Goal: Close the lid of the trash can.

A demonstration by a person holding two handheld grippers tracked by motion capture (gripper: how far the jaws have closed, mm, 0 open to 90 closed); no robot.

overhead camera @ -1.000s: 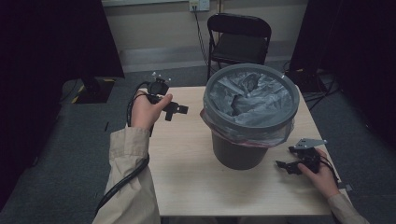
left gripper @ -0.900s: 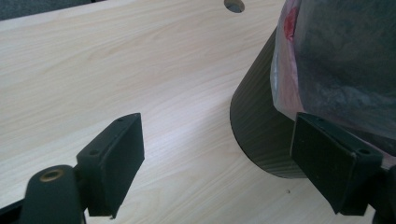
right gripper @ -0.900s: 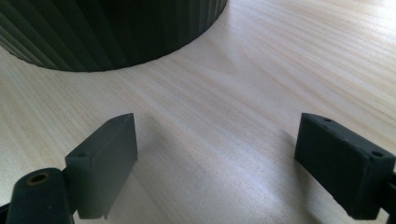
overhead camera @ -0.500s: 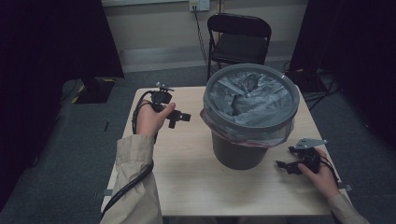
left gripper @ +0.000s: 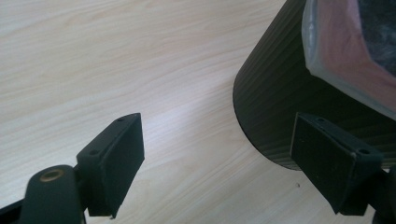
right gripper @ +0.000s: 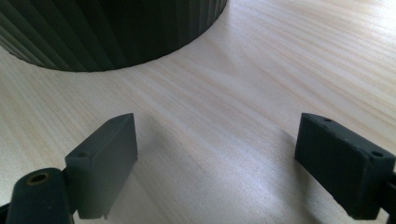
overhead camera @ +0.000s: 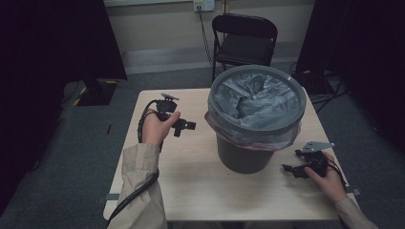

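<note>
High view: lined bin waits between my two tongs

My left tongs [overhead camera: 188, 126] hang spread, pointed at the bin [overhead camera: 248, 152], which stands ahead of them and just short of contact; I judge they are lining up on the bag [overhead camera: 253, 102] folded over its rim. My right tongs [overhead camera: 291, 167] rest spread on the worktop [overhead camera: 191, 181], parked beside the bin's base. Left gripper view adds the pinkish liner edge [left gripper: 336, 51]; right gripper view, the ribbed wall.
</note>
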